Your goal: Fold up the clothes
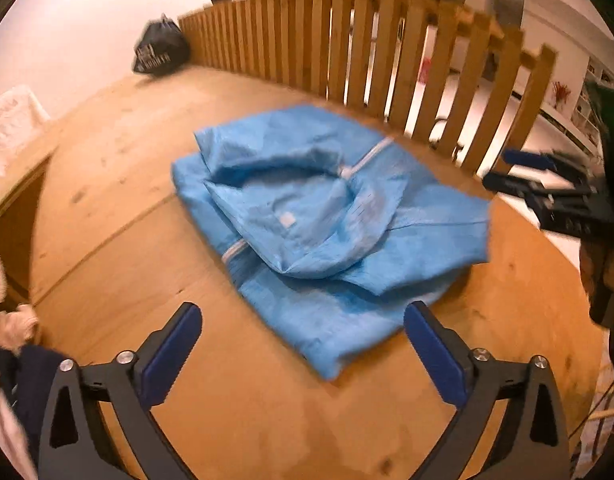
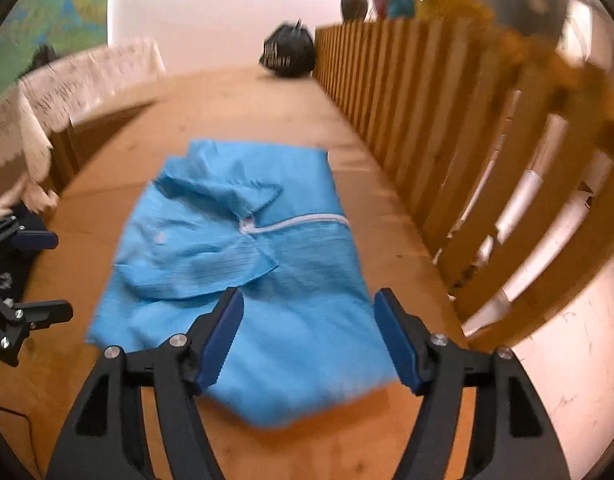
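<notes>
One blue hooded garment (image 1: 327,220) with a white zipper (image 2: 295,222) lies folded into a rough rectangle on the wooden tabletop (image 1: 107,200), near the slatted wooden fence (image 1: 347,48). The left gripper (image 1: 303,320) hangs above its near edge with fingers spread wide and nothing between them. The right gripper (image 2: 309,308) is also above the cloth, fingers apart and empty.

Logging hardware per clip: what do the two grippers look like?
Both match: the left gripper and right gripper have black angled arms with cut-out slots, silver screws at the joints, and dark blue pads. The right's pads show serrated edges.
</notes>
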The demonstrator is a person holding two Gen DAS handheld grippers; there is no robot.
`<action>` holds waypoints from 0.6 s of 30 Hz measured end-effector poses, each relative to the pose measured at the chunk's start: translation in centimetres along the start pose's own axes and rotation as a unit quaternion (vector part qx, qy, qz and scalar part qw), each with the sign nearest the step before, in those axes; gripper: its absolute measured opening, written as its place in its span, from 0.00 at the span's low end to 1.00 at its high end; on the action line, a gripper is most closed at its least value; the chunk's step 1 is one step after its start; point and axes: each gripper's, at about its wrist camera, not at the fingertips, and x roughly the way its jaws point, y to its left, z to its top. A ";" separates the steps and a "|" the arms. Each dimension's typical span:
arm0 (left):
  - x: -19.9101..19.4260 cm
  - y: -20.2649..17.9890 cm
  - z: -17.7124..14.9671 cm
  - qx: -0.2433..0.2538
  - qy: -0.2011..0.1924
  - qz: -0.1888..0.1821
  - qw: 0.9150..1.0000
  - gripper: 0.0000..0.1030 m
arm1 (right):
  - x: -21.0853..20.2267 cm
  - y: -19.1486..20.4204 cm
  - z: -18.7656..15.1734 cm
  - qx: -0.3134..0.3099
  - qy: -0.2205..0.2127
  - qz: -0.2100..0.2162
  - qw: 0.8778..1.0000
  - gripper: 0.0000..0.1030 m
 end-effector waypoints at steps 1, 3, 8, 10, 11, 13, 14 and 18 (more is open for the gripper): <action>1.6 0.5 2.0 -0.005 -0.010 0.005 1.000 0.99 | -2.1 -0.1 -0.2 0.011 -0.005 0.004 1.000 0.70; 0.2 0.2 1.5 -0.022 -0.045 0.004 0.999 0.99 | -5.6 -0.5 -1.2 0.034 -0.014 0.013 0.999 0.70; -4.5 -1.3 -0.9 -0.095 -0.122 -0.034 0.987 0.99 | -12.3 0.4 -5.0 0.059 -0.057 0.015 0.997 0.70; -8.1 -2.9 -2.6 -0.109 -0.159 -0.037 0.981 0.99 | -14.8 1.2 -6.4 0.052 -0.072 0.006 0.996 0.70; -10.2 -3.5 -3.6 -0.113 -0.173 -0.032 0.978 0.99 | -15.7 1.8 -7.0 0.048 -0.077 0.005 0.996 0.70; -11.8 -4.8 -5.2 -0.118 -0.185 -0.024 0.975 0.99 | -17.3 3.4 -7.9 0.044 -0.085 0.004 0.995 0.70; -12.6 -5.8 -6.0 -0.116 -0.187 -0.023 0.975 0.99 | -18.1 4.4 -8.4 0.040 -0.088 0.005 0.995 0.70; -15.0 -8.2 -9.4 -0.097 -0.168 -0.015 0.981 1.00 | -21.4 8.0 -10.2 0.024 -0.104 -0.003 0.994 0.70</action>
